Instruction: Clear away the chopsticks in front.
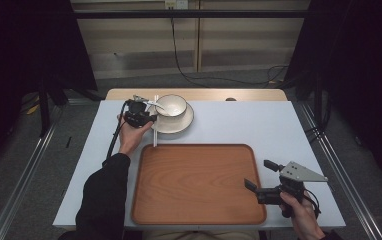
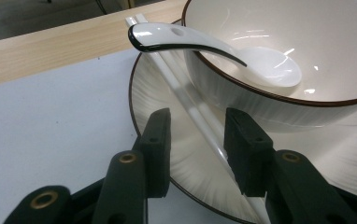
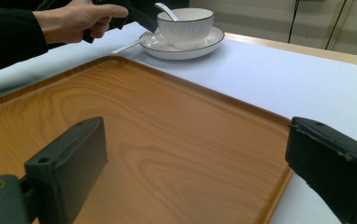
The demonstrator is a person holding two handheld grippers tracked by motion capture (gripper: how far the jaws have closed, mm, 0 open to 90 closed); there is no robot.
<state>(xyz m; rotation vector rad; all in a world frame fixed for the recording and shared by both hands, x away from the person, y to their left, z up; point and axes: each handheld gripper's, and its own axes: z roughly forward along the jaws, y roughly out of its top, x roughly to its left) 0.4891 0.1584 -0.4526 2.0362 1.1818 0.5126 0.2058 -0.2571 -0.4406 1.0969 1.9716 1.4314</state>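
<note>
Chopsticks: white pair lying across the plate's left rim, upper left of the high view, passing between the left jaws.
Left gripper: jaws narrow, astride the chopsticks, pads not pressing.
Right gripper: lower right, jaws wide, nothing between.
Tray: wooden, bare.
Plate: carries the bowl.
Bowl: holds a white spoon.
Writing: none legible.

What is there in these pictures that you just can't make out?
- Chopsticks: in the left gripper view their near ends run behind the right-hand finger, and whether the fingers touch them cannot be told.
- Plate: in that view cut off by the frame's edges and partly covered by the bowl.
- Spoon: tiny in the high view.
- Tray: cut off at the bottom of the right gripper view.
</note>
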